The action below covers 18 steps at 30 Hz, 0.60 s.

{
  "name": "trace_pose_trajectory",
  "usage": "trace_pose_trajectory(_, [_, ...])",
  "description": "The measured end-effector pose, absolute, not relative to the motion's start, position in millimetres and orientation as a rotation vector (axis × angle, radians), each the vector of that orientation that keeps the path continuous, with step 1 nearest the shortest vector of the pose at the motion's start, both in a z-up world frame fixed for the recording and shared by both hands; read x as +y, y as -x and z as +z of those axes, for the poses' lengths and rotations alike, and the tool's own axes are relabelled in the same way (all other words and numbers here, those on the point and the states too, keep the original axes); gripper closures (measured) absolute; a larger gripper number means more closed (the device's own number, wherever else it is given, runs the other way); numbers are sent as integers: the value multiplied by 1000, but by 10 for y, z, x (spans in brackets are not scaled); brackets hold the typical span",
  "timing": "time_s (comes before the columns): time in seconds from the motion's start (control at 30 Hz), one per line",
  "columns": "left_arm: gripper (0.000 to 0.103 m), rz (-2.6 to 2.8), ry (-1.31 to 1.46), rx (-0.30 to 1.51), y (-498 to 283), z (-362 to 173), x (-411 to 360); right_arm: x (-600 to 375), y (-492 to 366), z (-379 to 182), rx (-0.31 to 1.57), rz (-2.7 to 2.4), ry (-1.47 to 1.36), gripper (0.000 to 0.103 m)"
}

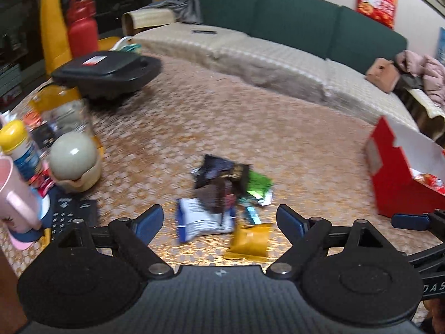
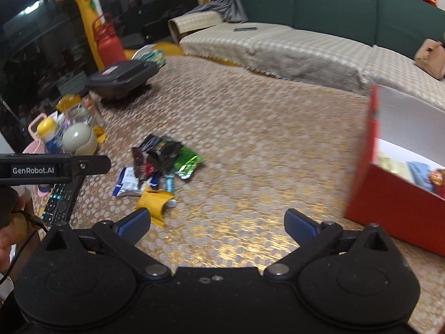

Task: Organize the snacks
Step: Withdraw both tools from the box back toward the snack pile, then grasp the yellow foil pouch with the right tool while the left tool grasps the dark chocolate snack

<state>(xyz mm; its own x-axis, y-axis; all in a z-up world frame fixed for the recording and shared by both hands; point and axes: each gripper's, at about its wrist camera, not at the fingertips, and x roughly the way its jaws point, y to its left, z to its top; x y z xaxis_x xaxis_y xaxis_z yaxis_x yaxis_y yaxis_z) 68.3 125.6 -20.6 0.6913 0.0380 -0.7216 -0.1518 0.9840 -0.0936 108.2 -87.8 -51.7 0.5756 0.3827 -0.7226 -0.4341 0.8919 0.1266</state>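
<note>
A pile of snack packets [image 1: 225, 192] lies on the patterned table, with a white-and-blue packet [image 1: 200, 220], a yellow packet [image 1: 250, 240] and a green packet [image 1: 258, 183]. My left gripper [image 1: 219, 220] is open and empty, just above the near side of the pile. A red box [image 1: 395, 183] with white inside stands at the right and holds a few packets. In the right wrist view the pile [image 2: 161, 164] lies to the left and the red box [image 2: 389, 194] to the right. My right gripper [image 2: 217, 222] is open and empty over bare table.
At the left stand a pink mug [image 1: 16, 197], a yellow-capped bottle [image 1: 19, 147], a round grey lamp [image 1: 73, 158], a remote [image 1: 66, 214] and a black appliance [image 1: 108, 75]. A red flask [image 1: 82, 22] stands behind. A sofa [image 1: 278, 55] runs along the table's far edge.
</note>
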Motion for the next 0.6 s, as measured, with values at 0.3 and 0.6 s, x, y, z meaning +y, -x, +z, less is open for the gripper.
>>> trace_pose_trajectory(0.3, [14, 191, 169, 825, -745, -470, 1674, -179, -1327, -903, 921, 508, 113, 5])
trace_pose_trajectory(0.6, [14, 211, 177, 845, -827, -626, 1879, 180, -1480, -1153, 967, 486, 100, 18])
